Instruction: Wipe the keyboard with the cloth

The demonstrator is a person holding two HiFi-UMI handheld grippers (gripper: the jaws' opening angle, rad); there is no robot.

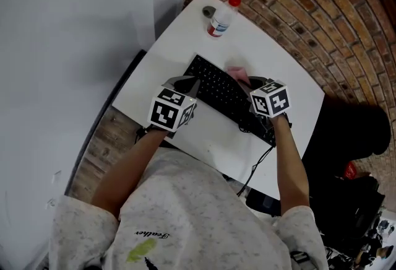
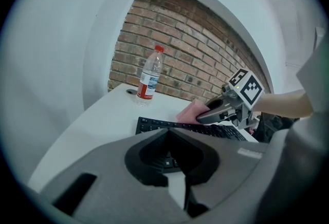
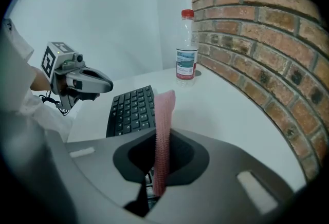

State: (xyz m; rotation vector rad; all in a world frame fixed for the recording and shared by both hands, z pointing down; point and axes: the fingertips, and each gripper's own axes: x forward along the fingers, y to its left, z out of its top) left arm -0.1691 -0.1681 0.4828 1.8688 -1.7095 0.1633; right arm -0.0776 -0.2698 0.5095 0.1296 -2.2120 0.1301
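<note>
cloth [image 3: 165,110] pinched in right tool [image 3: 160,138], barely seen from head view | left tool [image 2: 168,133] closed, empty

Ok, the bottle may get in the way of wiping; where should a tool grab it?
Take the bottle across its straight labelled body, below the red cap, coming level from the keyboard side: it stands upright, and the brick wall stands close behind it.

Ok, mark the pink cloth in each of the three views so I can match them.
Head view: centre, the cloth at the keyboard's far edge, at the right tool's tip.
Left gripper view: right of centre, cloth at that tool's tip.
Right gripper view: centre, cloth clamped edge-on between its jaws.
Shared landmark: the red-capped bottle.
</note>
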